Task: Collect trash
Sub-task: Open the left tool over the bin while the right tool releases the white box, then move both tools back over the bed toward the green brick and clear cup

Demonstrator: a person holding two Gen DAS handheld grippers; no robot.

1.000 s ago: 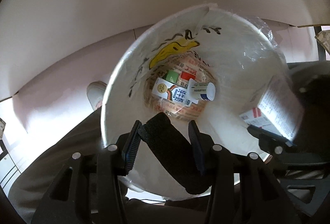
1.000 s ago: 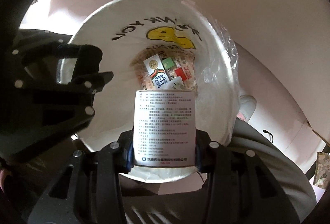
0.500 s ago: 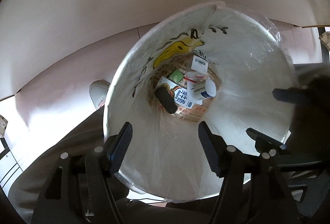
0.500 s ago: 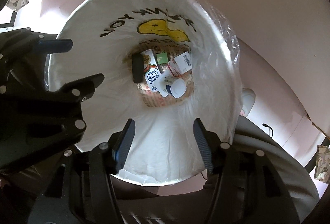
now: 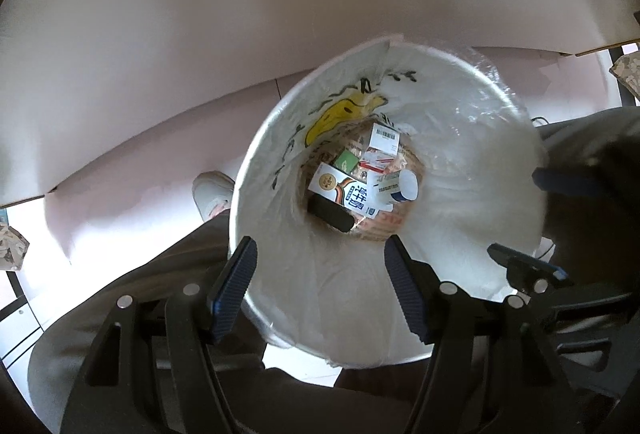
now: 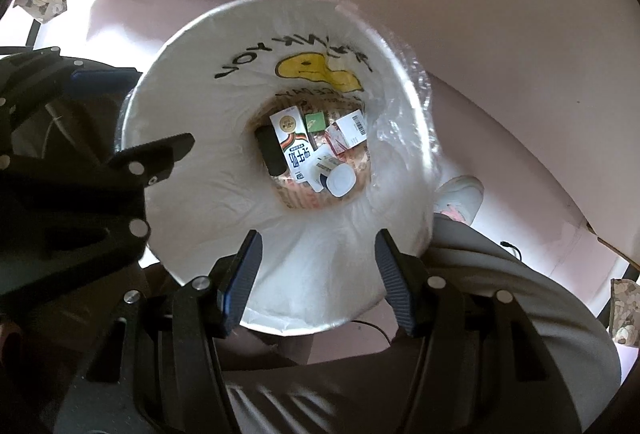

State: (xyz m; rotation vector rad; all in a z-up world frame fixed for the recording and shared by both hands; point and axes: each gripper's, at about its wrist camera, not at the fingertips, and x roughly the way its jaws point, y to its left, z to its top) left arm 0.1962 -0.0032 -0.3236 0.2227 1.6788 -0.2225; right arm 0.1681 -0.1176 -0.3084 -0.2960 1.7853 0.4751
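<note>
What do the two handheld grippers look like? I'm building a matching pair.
The left gripper and right gripper are alike: matte black angular frames with round silver bolt heads, and two flat fingers faced with ribbed dark blue pads. No markings or cables show on them.

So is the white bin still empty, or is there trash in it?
Not empty. The white bin holds trash at the bottom: a milk carton, a black cylinder, a barcoded box and a white-capped bottle.

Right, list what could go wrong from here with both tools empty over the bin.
1. The plastic liner looks loosely draped over the bin rim; a tool could snag it.
2. The left tool and right tool sit close together and could collide.
</note>
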